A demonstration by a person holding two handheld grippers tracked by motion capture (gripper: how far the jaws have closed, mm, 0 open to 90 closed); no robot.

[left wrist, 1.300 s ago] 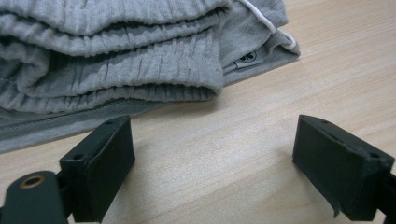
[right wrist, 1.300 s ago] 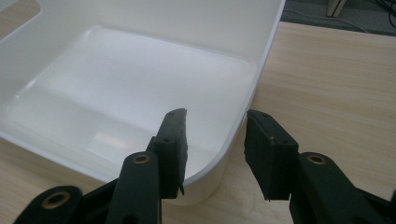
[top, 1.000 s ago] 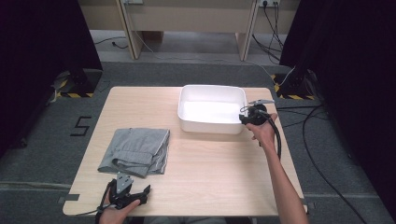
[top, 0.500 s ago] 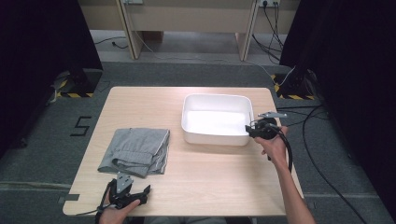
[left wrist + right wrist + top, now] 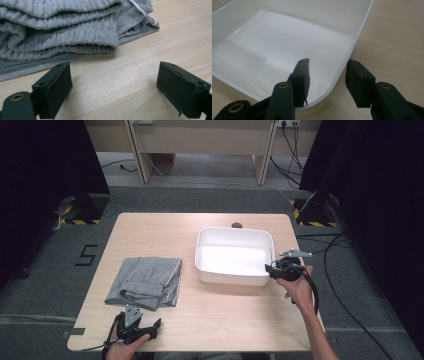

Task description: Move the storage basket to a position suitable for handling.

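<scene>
The left hand-held gripper (image 5: 150, 327) waits wide open at the surface's (image 5: 165, 227) near edge, just short of the folded grey garment (image 5: 146, 282). Farther off, the right hand-held gripper (image 5: 327, 80) straddles the white tub's (image 5: 235, 257) corner wall – jaws just opening, pads not pressing (rim between them) – so back off straight, without nudging it.

The place reads as a lab or recording studio: black curtains (image 5: 45, 180) hang on both sides, cables (image 5: 345, 270) trail over grey carpet (image 5: 210, 200), hazard tape (image 5: 75, 221) marks stand bases, and a taped numeral (image 5: 87, 255) sits beside a lone wooden table (image 5: 160, 230).
</scene>
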